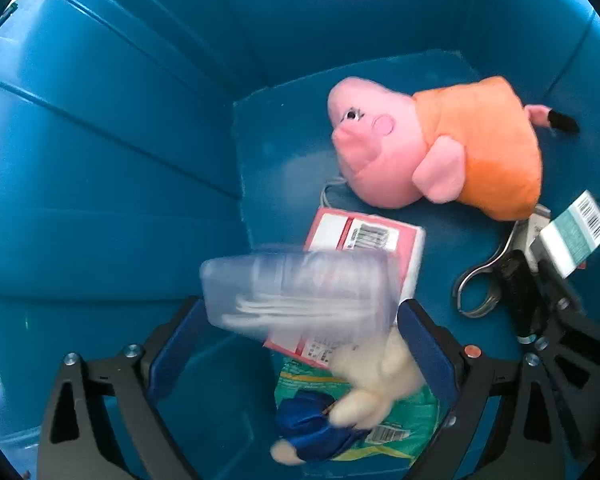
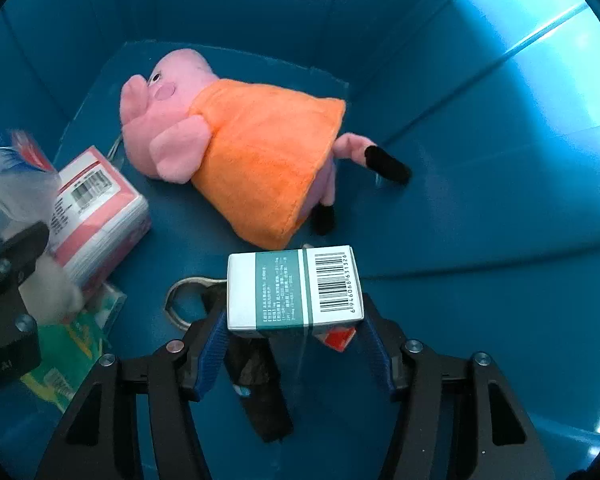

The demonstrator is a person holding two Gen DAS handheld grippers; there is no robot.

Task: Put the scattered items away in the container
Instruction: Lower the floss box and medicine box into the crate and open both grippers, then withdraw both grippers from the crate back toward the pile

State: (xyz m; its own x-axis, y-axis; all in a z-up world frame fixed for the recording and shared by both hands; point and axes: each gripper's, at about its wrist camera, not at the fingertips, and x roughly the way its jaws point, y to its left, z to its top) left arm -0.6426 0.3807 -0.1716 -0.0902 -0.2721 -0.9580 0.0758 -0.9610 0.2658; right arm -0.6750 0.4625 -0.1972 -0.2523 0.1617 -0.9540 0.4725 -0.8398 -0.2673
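Observation:
Both grippers point down into a deep blue container. My left gripper stands wide open. A clear plastic box of cotton swabs shows blurred just past its fingertips, and no pad visibly presses on it. A white plush in blue cloth, also blurred, lies below on a green packet. My right gripper is shut on a white and green carton with a barcode, held by its lower corners above the container floor. That carton also shows at the right edge of the left wrist view.
On the floor lie a pink pig plush in an orange dress, a pink tissue pack, metal scissor loops with a black item, and something red under the carton. Blue walls rise on all sides.

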